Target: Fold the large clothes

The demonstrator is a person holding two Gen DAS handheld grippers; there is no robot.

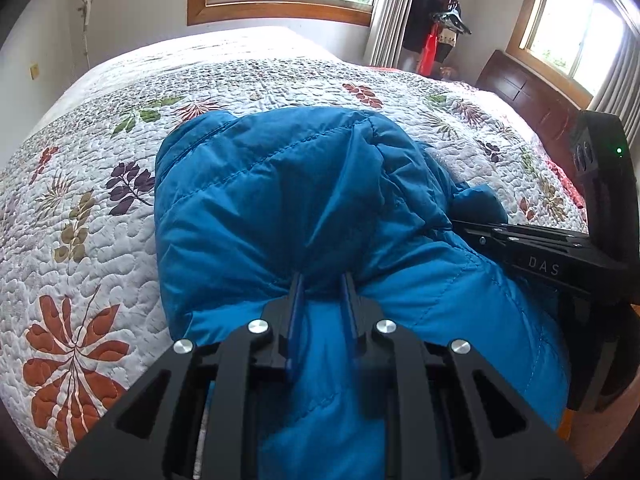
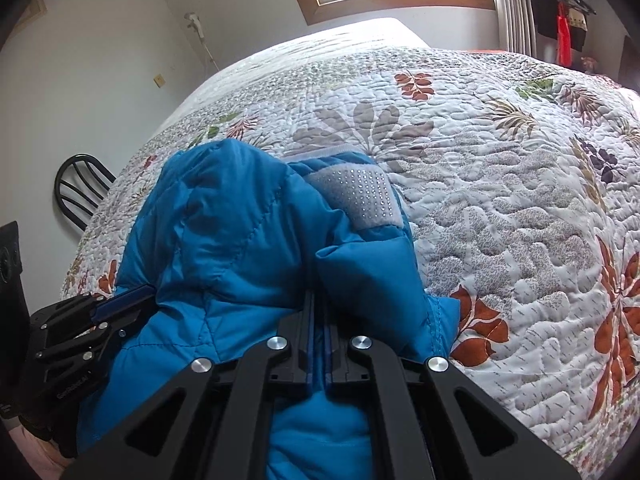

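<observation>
Low in the left wrist view, the left gripper [image 1: 322, 284] has its jaws pinching the blue puffer jacket [image 1: 280, 184], bunched mid-frame on the quilted bed [image 1: 80, 200]. Bottom centre of the right wrist view, the right gripper [image 2: 319, 300] has its jaws pressed together on a jacket fold; the left gripper enters lower left.

Home bedroom, quilted bed [image 1: 248, 80], wood-framed window [image 1: 280, 4], coat rack [image 1: 448, 8]

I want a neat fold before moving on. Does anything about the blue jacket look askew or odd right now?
Yes. The blue jacket lies bunched and lumpy on the quilt, not flat. A grey studded panel pokes out at its far right side. Both the left gripper and right gripper are pinching puckered fabric at its near edge.
</observation>
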